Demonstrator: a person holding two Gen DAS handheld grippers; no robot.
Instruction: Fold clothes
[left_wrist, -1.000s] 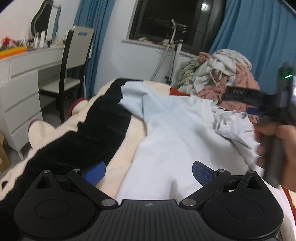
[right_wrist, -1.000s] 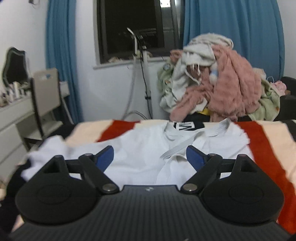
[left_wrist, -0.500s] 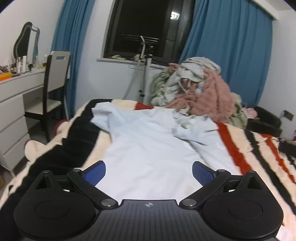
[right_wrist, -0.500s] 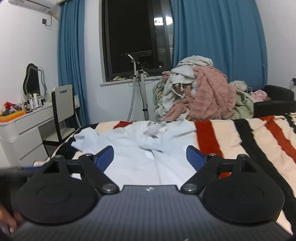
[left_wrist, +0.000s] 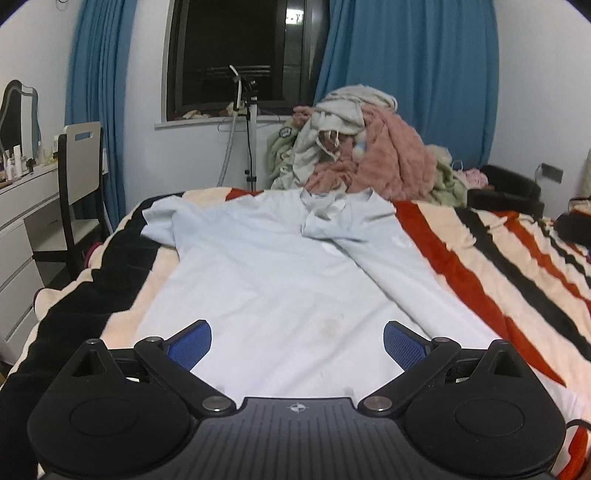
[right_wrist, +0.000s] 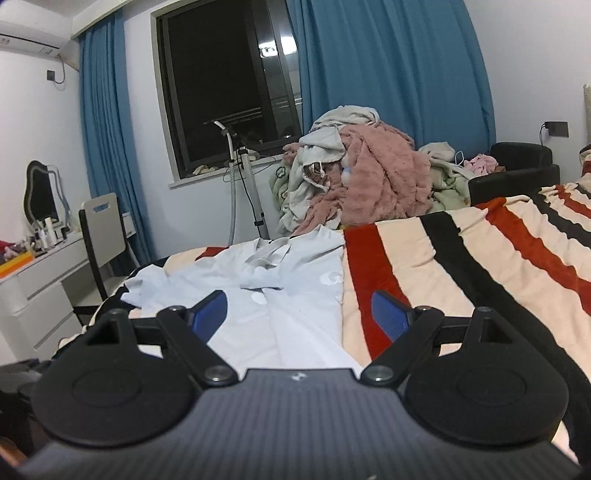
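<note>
Folding is only starting: pale blue shirt (left_wrist: 280, 280) is lying flat on the striped bed (left_wrist: 498, 258); left hand-held gripper (left_wrist: 297, 341) and right hand-held gripper (right_wrist: 299, 312) are hovering apart, empty, needing a hem grasp next.

Blue curtains (left_wrist: 406, 74) flank a dark window (left_wrist: 225, 55); white dresser (right_wrist: 40, 291) and chair (right_wrist: 103, 236) stand left.

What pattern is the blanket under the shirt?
The blanket has cream, red and black stripes, clearest in the right wrist view; the shirt is plain pale blue.
</note>
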